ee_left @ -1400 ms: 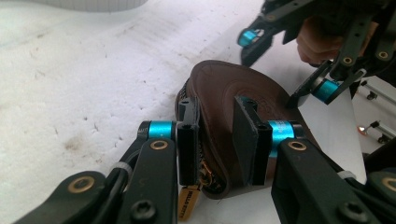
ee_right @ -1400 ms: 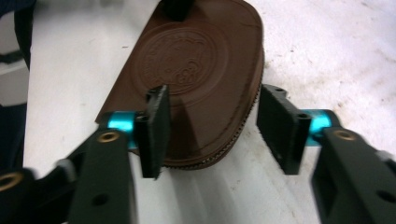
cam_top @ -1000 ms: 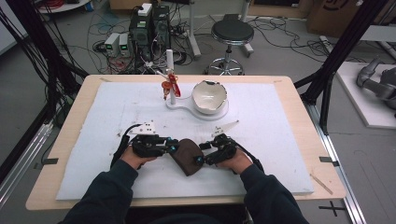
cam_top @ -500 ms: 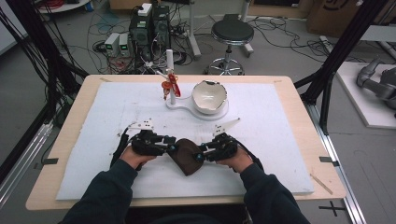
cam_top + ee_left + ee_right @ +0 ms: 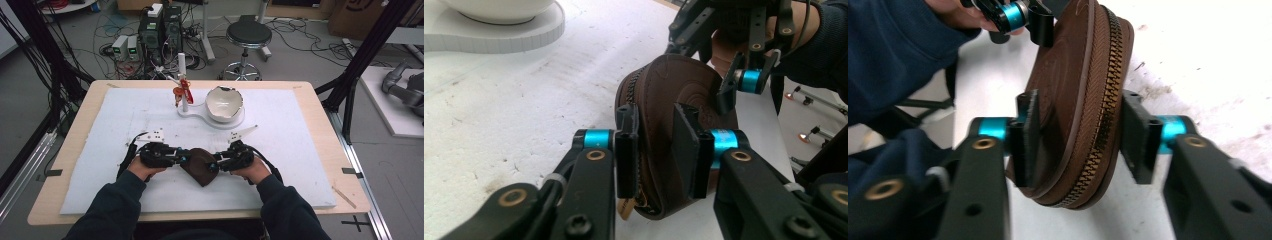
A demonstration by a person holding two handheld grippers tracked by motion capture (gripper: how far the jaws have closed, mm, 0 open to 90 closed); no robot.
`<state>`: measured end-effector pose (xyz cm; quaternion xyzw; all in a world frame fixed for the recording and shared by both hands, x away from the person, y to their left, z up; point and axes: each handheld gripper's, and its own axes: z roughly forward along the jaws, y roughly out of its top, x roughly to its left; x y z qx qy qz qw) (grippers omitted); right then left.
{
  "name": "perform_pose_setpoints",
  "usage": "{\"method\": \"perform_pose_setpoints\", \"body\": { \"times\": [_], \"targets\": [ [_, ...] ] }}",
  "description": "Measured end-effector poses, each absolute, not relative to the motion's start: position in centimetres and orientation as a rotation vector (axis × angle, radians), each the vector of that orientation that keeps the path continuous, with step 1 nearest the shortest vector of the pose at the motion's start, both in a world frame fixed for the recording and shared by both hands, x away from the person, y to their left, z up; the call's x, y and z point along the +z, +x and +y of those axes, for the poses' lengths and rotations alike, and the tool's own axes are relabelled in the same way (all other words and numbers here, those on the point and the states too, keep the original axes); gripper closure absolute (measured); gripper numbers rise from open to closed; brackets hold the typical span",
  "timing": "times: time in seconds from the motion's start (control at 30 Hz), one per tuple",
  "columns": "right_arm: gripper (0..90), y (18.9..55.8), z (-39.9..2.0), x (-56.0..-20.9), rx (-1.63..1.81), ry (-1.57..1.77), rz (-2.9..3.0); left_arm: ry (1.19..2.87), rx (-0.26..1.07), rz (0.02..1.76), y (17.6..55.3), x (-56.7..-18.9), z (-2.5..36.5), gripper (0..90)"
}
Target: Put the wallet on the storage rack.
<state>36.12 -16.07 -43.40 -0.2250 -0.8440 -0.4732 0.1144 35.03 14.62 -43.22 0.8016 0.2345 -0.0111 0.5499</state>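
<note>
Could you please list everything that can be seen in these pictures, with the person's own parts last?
Pouch: one, brown leather with a brass zip, near edge of the mat, held up between both grippers.
Bowl: one, white, on a white base at the far middle.
Stand: one, white post on that base, with red and orange bits hanging from it.
Mat: one, white, covering the table.
Table: one, light wood.
Stool: one, black seat, on the floor beyond the table.
Electronics boxes: several, black and grey, on the floor with cables.
Left gripper: black with blue pins, jaws on the pouch.
Right gripper: same, jaws around the pouch's zip edge.
</note>
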Motion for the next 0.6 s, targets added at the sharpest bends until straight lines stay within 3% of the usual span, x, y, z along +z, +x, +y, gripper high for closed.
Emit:
{"method": "perform_pose_setpoints", "body": {
  "times": [0.03,0.1,0.13,0.27,0.5,0.6],
  "targets": [
    [61.1,36.2,-16.1,-43.4,-1.385,-0.655,-2.464,1.895,-0.022,0.591,35.1,-43.3,14.6,66.1],
    [64.4,36.3,-16.3,-43.2,-1.387,-0.630,-2.455,1.878,-0.042,0.683,35.5,-43.4,14.9,44.5],
    [65.3,36.2,-16.4,-43.0,-1.393,-0.626,-2.457,1.874,-0.037,0.703,35.5,-43.3,15.2,41.8],
    [68.2,36.2,-17.3,-42.2,-1.477,-0.632,-2.482,1.872,0.074,0.755,35.6,-42.9,16.6,39.7],
    [69.4,36.5,-19.2,-40.5,-1.565,-0.690,-2.569,1.777,0.262,0.861,35.9,-42.1,20.2,27.9],
    [69.6,36.7,-19.8,-39.6,-1.612,-0.708,-2.589,1.720,0.317,0.896,35.9,-41.9,21.8,27.9]
  ]
}}
